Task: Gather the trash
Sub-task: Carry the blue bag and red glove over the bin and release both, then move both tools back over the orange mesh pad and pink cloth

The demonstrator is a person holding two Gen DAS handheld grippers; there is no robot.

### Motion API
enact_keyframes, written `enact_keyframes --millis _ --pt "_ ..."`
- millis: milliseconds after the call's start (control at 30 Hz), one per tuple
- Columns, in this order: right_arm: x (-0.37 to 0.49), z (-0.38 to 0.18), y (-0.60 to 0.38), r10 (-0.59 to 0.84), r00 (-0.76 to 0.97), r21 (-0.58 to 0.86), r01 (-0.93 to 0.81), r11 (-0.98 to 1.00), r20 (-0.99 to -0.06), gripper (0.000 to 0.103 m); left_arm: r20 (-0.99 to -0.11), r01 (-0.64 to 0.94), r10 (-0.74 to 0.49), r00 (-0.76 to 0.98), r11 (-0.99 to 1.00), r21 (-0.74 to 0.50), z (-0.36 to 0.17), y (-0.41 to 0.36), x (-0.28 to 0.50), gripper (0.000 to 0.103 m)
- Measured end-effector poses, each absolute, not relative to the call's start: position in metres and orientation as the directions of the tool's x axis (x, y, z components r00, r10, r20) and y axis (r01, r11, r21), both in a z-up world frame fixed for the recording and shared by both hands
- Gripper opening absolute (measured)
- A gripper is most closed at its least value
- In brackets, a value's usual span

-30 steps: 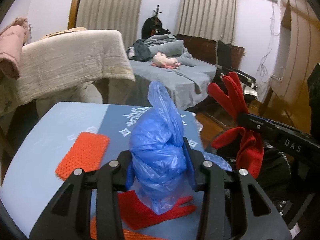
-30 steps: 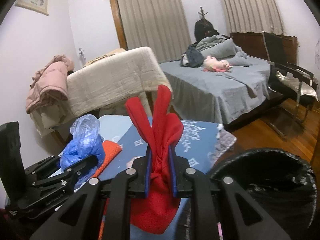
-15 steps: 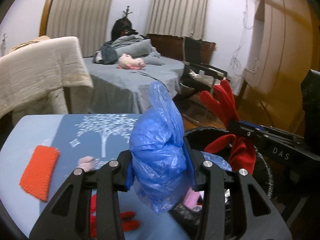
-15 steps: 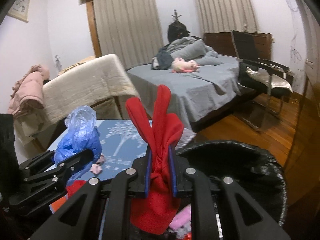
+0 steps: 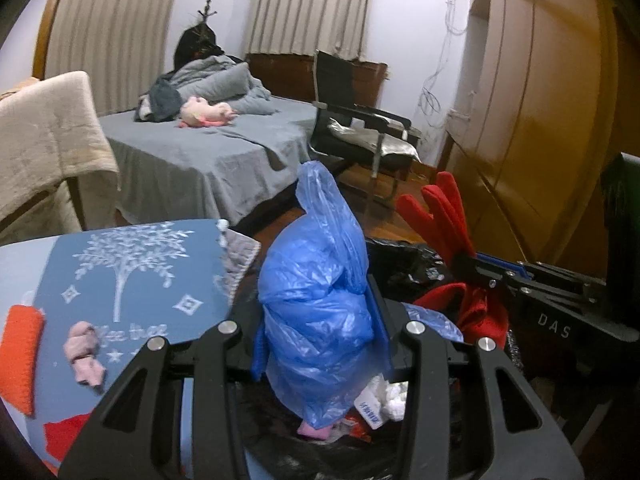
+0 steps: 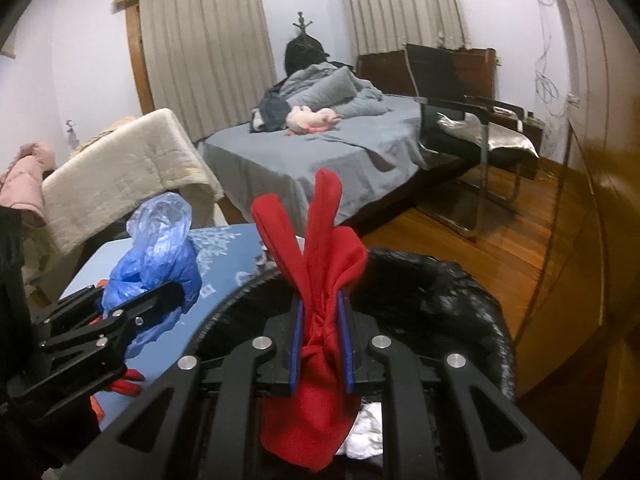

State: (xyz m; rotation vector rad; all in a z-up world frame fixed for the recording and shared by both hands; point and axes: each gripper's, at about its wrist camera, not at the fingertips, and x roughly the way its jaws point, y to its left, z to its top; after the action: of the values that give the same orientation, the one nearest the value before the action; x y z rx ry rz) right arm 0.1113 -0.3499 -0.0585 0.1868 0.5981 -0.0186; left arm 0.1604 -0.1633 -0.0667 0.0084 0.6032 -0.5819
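Note:
My left gripper (image 5: 320,316) is shut on a crumpled blue plastic bag (image 5: 316,304) and holds it over the near rim of a bin lined with a black bag (image 5: 404,260). My right gripper (image 6: 322,320) is shut on a red glove (image 6: 320,280) and holds it above the same bin (image 6: 440,296). The red glove (image 5: 444,216) and right gripper also show at the right of the left wrist view. The blue bag (image 6: 156,256) and left gripper show at the left of the right wrist view. White paper scraps (image 5: 384,396) and pink bits lie inside the bin.
A blue cloth-covered table (image 5: 132,272) stands left of the bin with a pink scrap (image 5: 84,356), an orange knitted piece (image 5: 20,356) and a red piece (image 5: 66,436). Behind are a grey bed (image 6: 320,148), a black chair (image 6: 460,120) and a wooden wardrobe (image 5: 540,120).
Both grippers have moved right, from above the table to above the bin, each with its item still held. The bin's inside has come into view.

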Motion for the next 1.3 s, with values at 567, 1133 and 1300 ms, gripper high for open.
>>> enact_keyframes --millis 567,1133,1300 --pt "0.099 -0.064 -0.376 -0.023 0.831 0.179 0.147 0.973 -0.556 0.058 -0.542 0.525 -0.535 0.648 0.829 -0.191 -0.068 -0.165 0.169 0.069" --pt "0.115 -0.042 -0.305 0.053 0.86 0.167 0.037 0.985 -0.507 0.097 -0.509 0.305 -0.316 0.801 0.946 -0.107 -0.046 -0.05 0.159 0.089" --pt "0.132 -0.041 -0.265 0.116 0.855 0.169 -0.034 0.985 -0.506 0.097 -0.518 0.214 -0.234 0.823 0.972 -0.099 -0.048 -0.006 0.159 0.089"
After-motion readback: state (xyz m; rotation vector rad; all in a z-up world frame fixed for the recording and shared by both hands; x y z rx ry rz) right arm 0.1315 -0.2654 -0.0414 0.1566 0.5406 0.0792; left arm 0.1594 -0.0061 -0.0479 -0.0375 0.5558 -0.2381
